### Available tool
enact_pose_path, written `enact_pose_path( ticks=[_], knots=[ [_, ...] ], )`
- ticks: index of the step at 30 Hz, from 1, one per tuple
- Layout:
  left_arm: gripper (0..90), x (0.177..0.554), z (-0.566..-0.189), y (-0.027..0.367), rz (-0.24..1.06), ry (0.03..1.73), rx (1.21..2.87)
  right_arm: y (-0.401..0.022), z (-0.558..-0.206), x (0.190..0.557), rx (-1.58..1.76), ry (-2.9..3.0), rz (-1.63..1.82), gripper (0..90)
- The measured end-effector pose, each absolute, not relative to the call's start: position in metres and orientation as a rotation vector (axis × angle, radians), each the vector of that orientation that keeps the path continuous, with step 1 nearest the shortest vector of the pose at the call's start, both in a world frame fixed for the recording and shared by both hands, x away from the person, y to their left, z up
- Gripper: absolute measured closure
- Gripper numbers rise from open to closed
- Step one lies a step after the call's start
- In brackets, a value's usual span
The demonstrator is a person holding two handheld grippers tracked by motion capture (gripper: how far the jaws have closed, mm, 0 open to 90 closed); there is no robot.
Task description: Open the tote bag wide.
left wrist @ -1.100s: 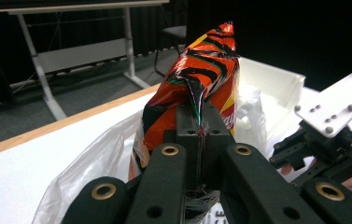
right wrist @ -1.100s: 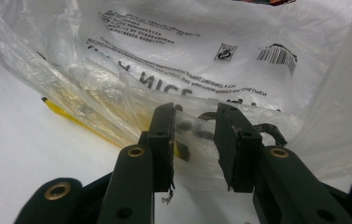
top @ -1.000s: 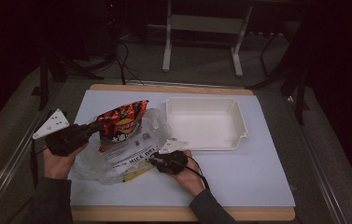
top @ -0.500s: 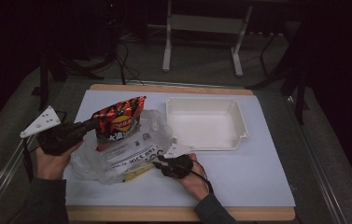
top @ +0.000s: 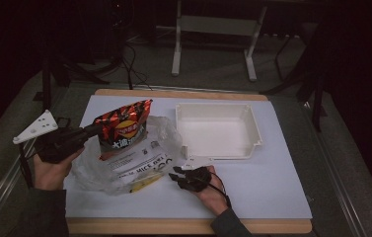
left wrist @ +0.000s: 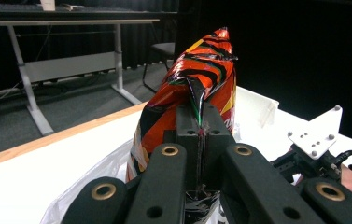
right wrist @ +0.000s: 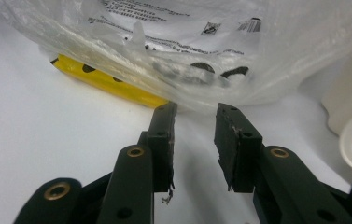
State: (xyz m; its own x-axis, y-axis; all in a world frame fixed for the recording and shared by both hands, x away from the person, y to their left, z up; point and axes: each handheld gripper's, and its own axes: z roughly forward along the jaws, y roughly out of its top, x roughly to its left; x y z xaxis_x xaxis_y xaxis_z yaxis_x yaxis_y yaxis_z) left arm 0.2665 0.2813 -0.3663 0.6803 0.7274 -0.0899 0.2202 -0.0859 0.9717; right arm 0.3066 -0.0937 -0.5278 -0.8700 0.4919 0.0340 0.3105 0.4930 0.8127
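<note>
Two grippers busy | left gripper (left wrist: 200, 133) clamped tight on chip bag (top: 123, 129) edge, bag lifted at left, half out of clear plastic bag (top: 124, 163) | right gripper (right wrist: 194, 126) jaws part-open, empty, just near plastic bag's near edge | risk: thin pinch slips, chips drop; unpinned plastic bag drags along toward white tray (top: 218, 129)

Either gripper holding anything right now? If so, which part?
The left gripper is shut on the crimped edge seam of the chip bag. The right gripper is open, holding nothing, just short of the clear plastic bag.
</note>
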Motion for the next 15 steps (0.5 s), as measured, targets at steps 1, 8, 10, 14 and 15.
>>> enact_pose_path(
  ticks=[1, 8, 10, 14, 15],
  knots=[
    [89.2, 0.267, -0.366, 0.282, 0.507, 0.788, 1.644, -0.095, -0.528, 0.306, 0.694, 2.535, 1.316, 67.7],
    [89.1, 0.267, -0.361, 0.284, 0.501, 0.79, 1.629, -0.101, -0.53, 0.306, 0.713, 2.524, 1.318, 67.6],
    [89.1, 0.267, -0.36, 0.284, 0.497, 0.785, 1.623, -0.103, -0.532, 0.306, 0.721, 2.521, 1.317, 67.5],
    [89.1, 0.266, -0.356, 0.284, 0.501, 0.78, 1.619, -0.105, -0.535, 0.307, 0.729, 2.515, 1.315, 67.2],
    [89.1, 0.266, -0.355, 0.284, 0.498, 0.779, 1.615, -0.105, -0.536, 0.307, 0.731, 2.514, 1.316, 67.3]
  ],
)
